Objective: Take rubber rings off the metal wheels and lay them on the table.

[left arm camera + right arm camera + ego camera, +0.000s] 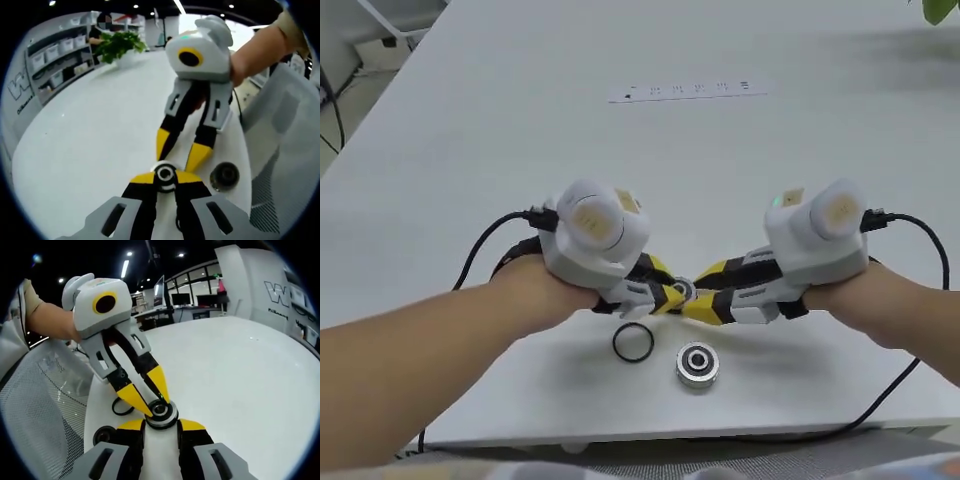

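A small metal wheel with a dark rubber ring on it is held above the table's front edge between both grippers. My left gripper comes in from the left and is shut on it. My right gripper meets it from the right, its yellow tips against the wheel's rim. In the left gripper view the wheel sits between my left gripper's tips, with the right gripper just beyond. The right gripper view has the wheel at my right gripper's tips, the left gripper pinching its far side.
A loose black rubber ring lies on the white table just below the grippers. Beside it stands a second metal wheel with its ring on. Both are close to the front edge. Cables trail from each gripper.
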